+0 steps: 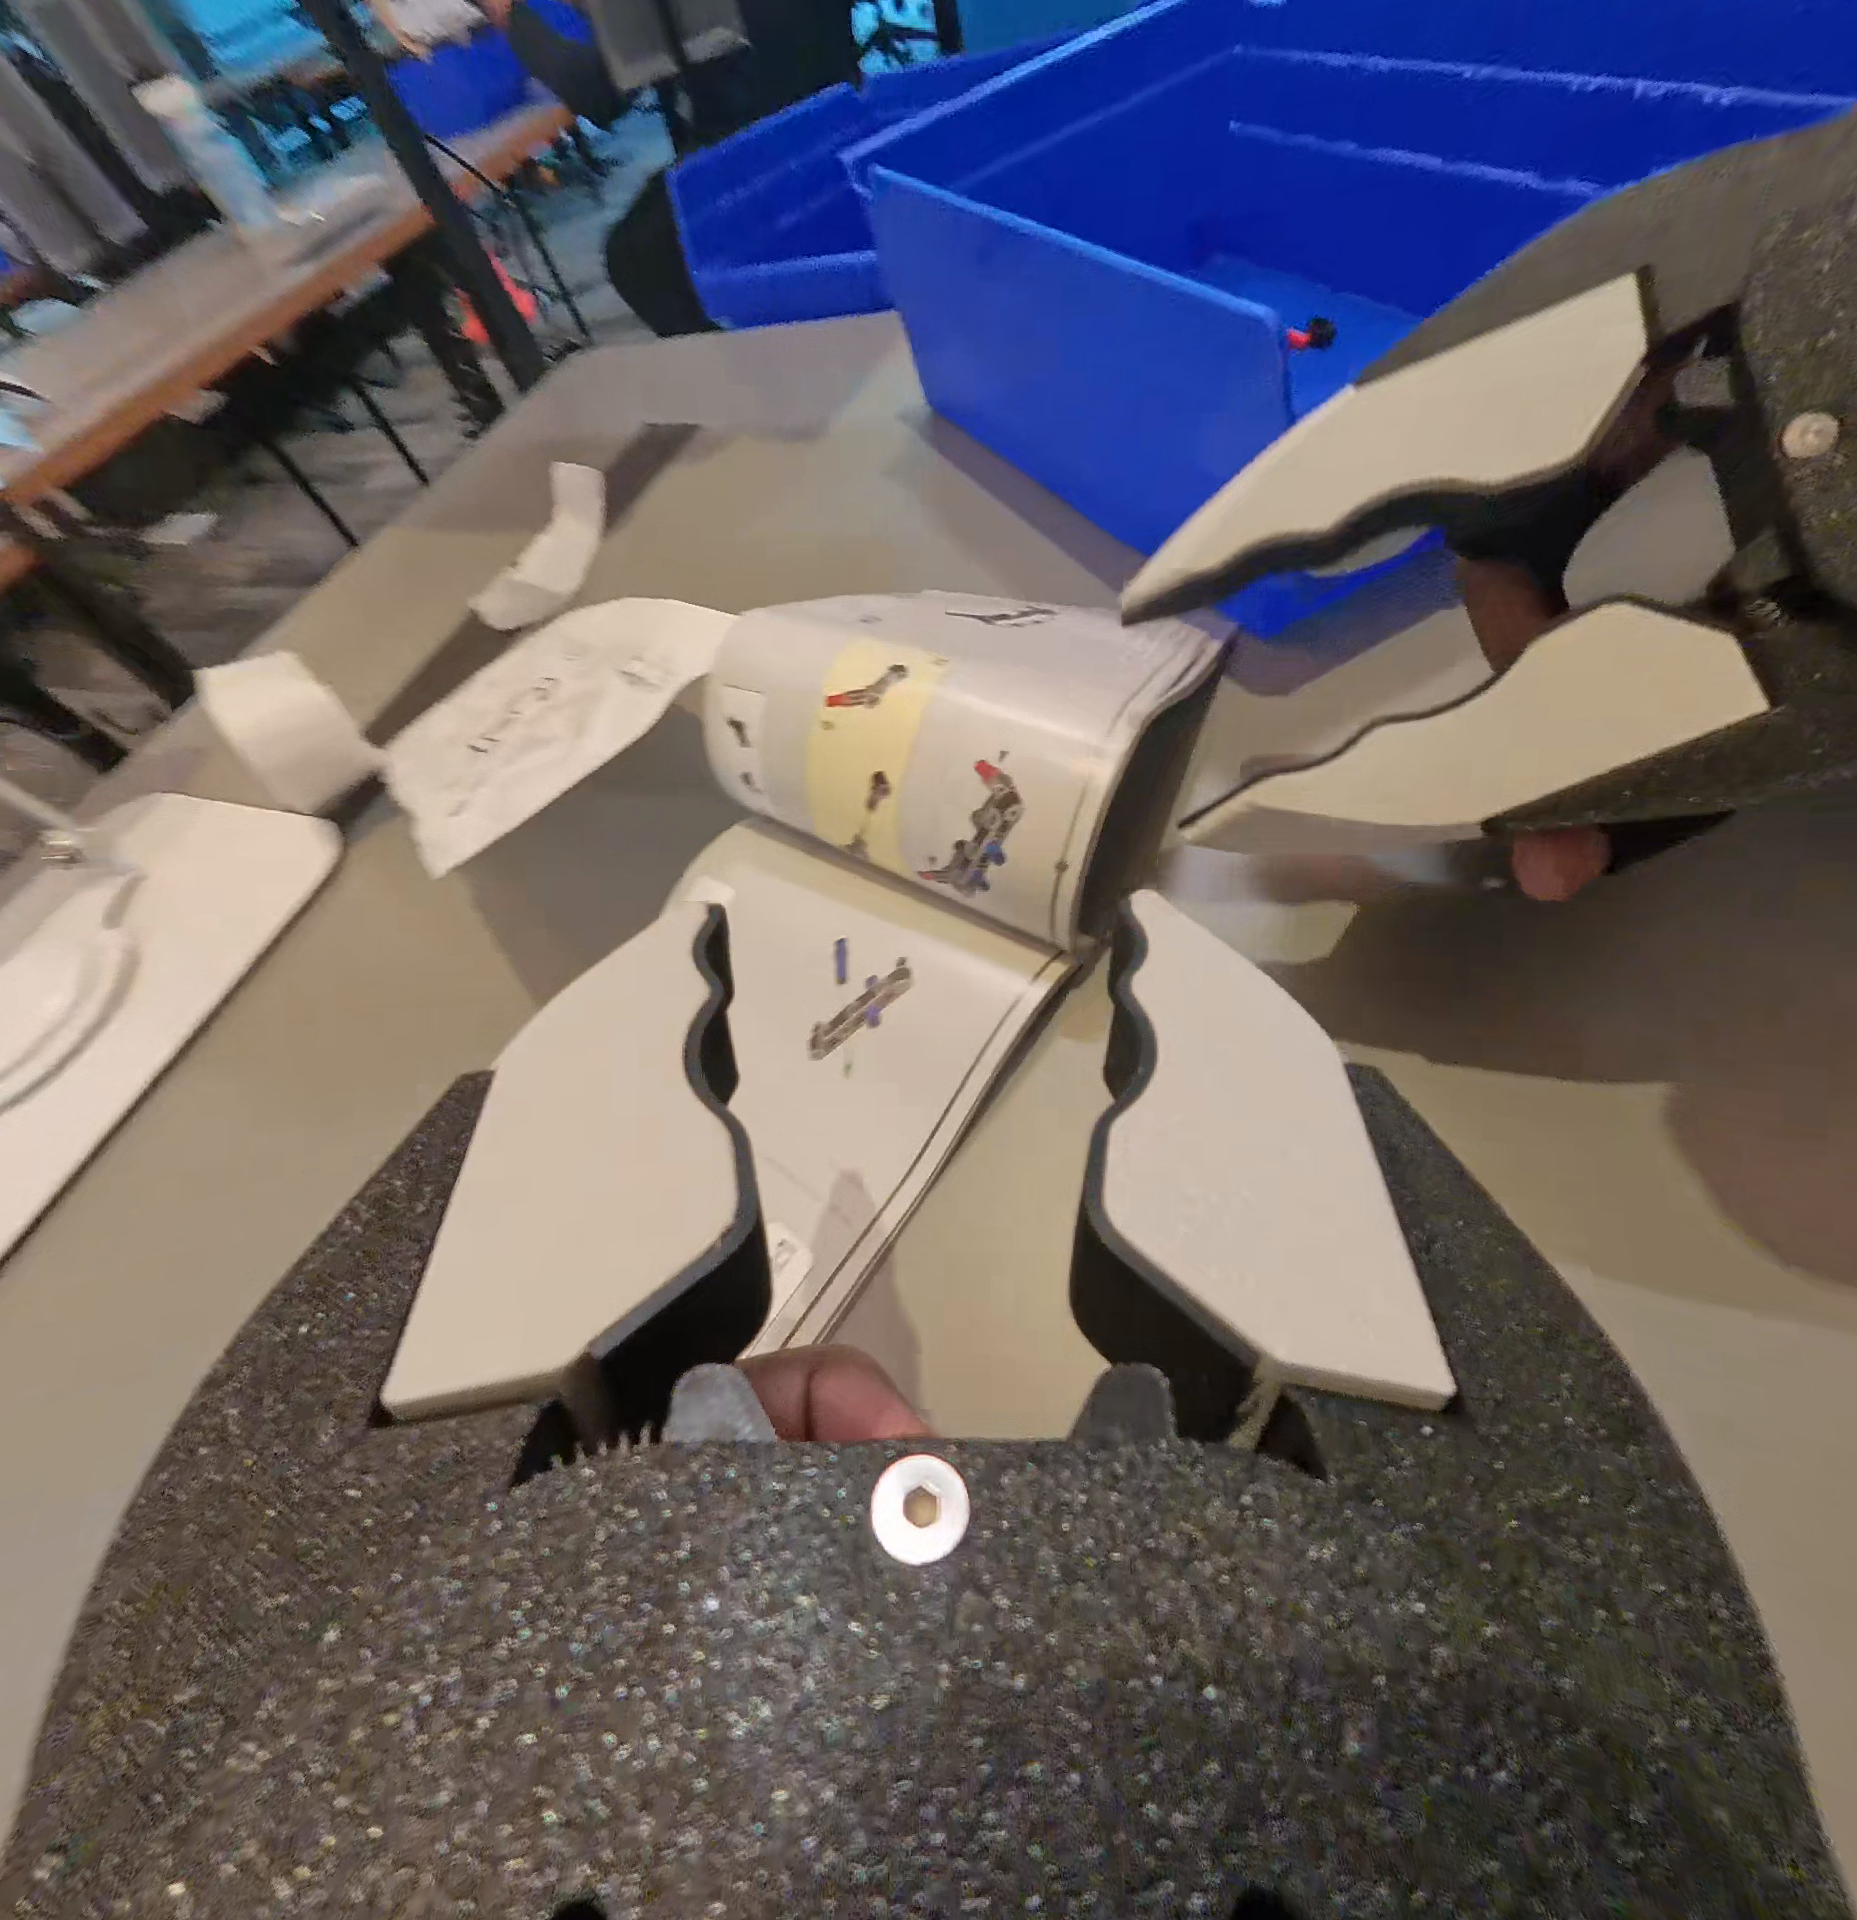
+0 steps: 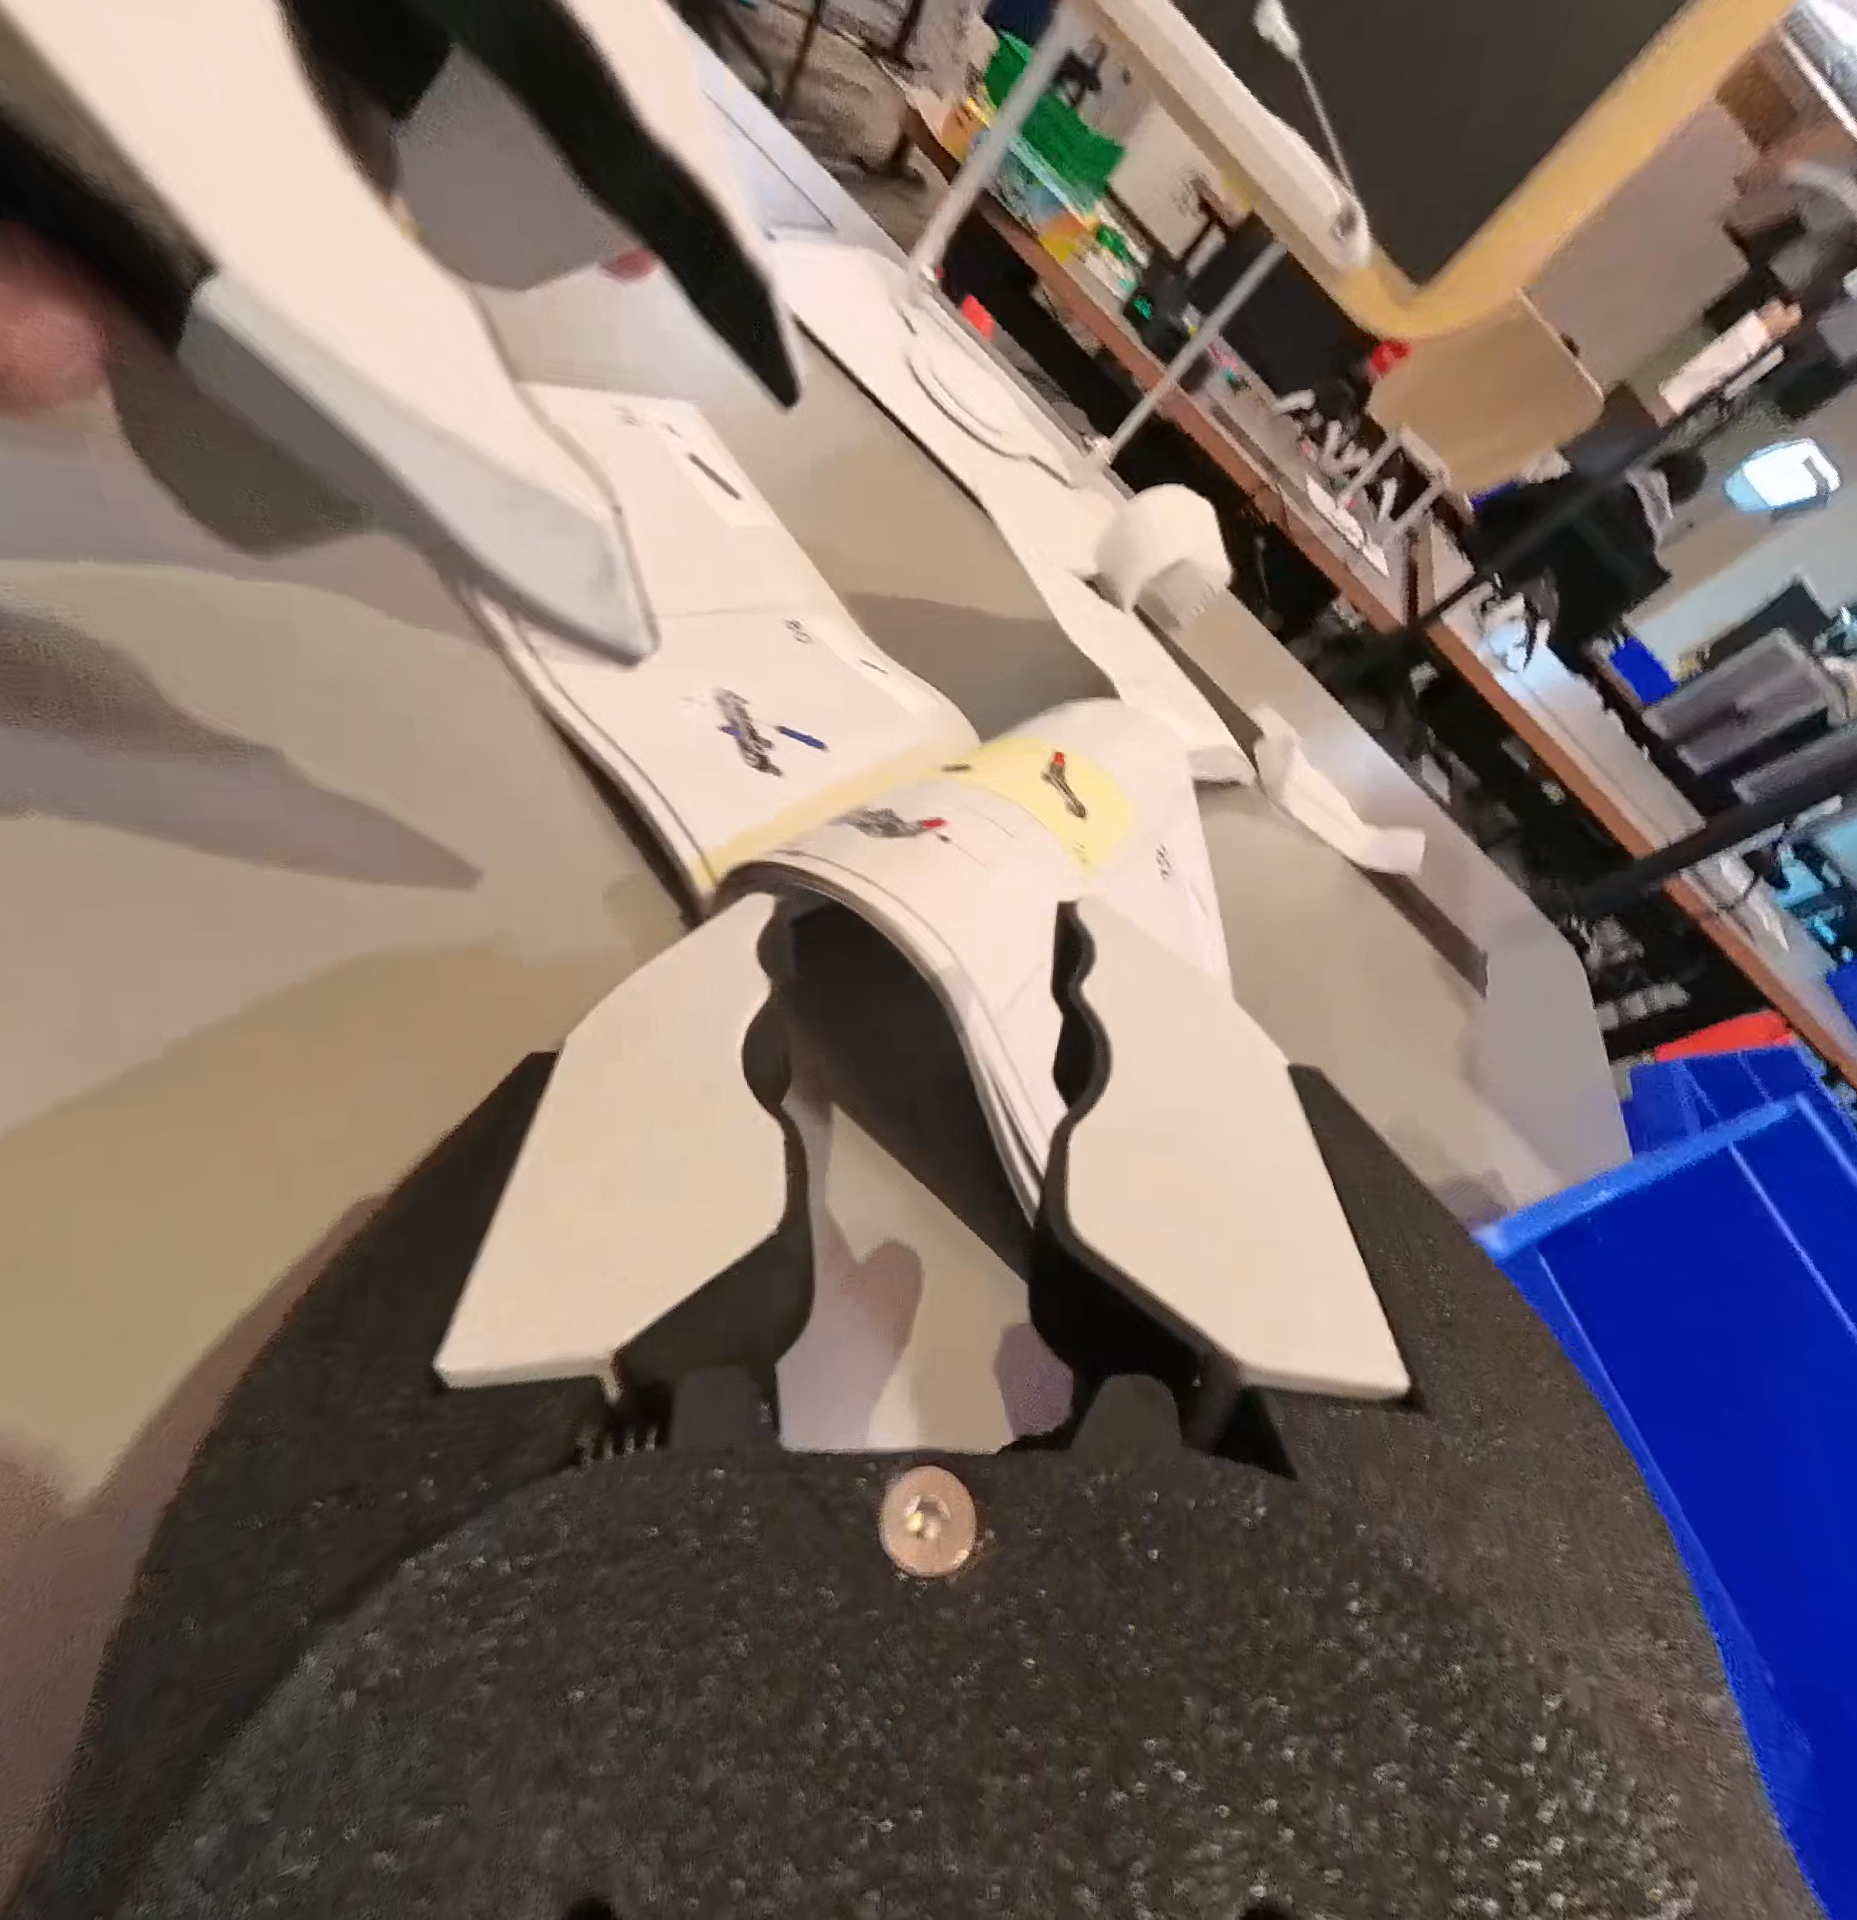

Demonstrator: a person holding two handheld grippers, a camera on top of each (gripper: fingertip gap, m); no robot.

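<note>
Left gripper (image 1: 919, 935) open over booklet (image 1: 872, 997), right gripper (image 2: 919, 935) open around arched pages (image 2: 965, 862), bins (image 1: 1163, 343) left-view only

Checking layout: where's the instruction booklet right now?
The instruction booklet lies open on the grey table, mid left-wrist view, just ahead of the left gripper, with the blue bin behind it.

I see the open booklet (image 1: 903, 997) lying on the desk (image 1: 1526, 1195). Behind the booklet sits a bin (image 1: 1090, 343); left of it lie a loose sheet (image 1: 550, 727) and a flat plate (image 1: 124, 956).
</note>
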